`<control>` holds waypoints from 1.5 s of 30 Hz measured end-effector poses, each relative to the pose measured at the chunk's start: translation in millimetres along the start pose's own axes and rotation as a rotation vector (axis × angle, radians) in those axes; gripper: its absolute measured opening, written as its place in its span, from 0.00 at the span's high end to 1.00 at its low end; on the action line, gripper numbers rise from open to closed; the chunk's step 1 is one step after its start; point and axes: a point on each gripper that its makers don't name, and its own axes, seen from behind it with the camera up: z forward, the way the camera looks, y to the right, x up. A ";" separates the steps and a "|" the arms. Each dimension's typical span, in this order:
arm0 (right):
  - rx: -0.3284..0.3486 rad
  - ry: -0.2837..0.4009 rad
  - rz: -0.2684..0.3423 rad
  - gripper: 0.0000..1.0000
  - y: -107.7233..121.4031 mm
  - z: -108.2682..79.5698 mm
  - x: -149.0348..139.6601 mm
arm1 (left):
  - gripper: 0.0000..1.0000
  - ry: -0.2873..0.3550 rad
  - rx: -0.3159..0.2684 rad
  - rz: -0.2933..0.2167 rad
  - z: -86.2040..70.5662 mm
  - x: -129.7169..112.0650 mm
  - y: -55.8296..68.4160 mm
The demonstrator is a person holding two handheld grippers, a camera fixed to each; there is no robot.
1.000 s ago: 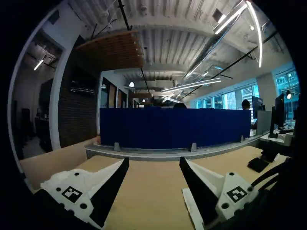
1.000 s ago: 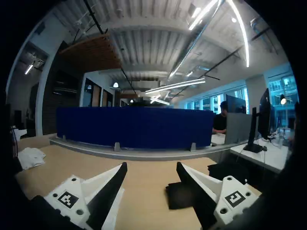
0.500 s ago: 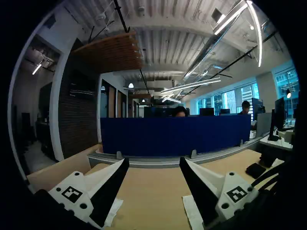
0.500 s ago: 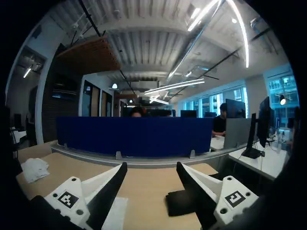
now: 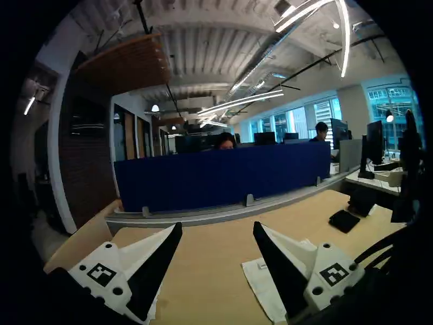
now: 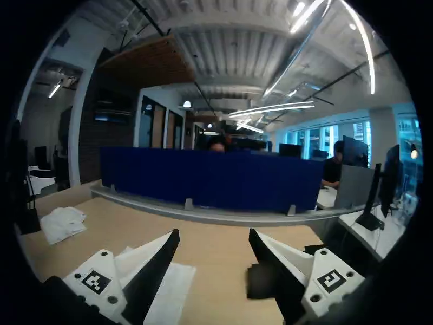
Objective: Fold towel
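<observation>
A: The desk (image 5: 216, 260) first: a broad wooden top, with a blue partition (image 5: 216, 176) along its far edge. Where did the towel (image 5: 258, 277) lie?

B: Flat and white on the desk. It was low in the left gripper view, partly beneath that tool's right-hand finger. In the right gripper view it sat beneath the left-hand finger. So it lay between the two tools, and looked unfolded as far as I could judge.

A: And the tools themselves?

B: The left gripper (image 5: 216, 224) was spread wide with nothing between its fingers. The right gripper (image 6: 213, 232) was likewise agape and empty. Both pointed out across the room rather than down at the cloth.

A: Risks?

B: Much of the towel was hidden below the fingers, so its corners could not be placed. A descent from that attitude might have pinched mid-cloth, or one layer only, and skewed the fold. Uneven grips could have dragged it sideways.

A: Smaller things?

B: A crumpled white cloth (image 6: 62, 223) lay near the desk's left side, well apart, and might have been mistaken for the target. A small black item (image 5: 343, 220) sat toward the right. A sweeping fold might have brushed it.
</observation>
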 end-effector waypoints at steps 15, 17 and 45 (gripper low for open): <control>0.294 -0.232 -0.089 0.00 -54.9 -10.9 -43.0 | 0.02 -0.154 -0.303 0.104 -10.0 -36.8 66.9; 0.306 -0.241 -0.091 0.00 -57.4 -10.3 -45.9 | 0.02 -0.165 -0.324 0.101 -11.0 -40.4 71.8; 0.410 -0.488 -0.134 0.00 -82.6 -12.2 -178.4 | 0.02 -0.407 -0.455 0.093 -8.6 -179.8 112.6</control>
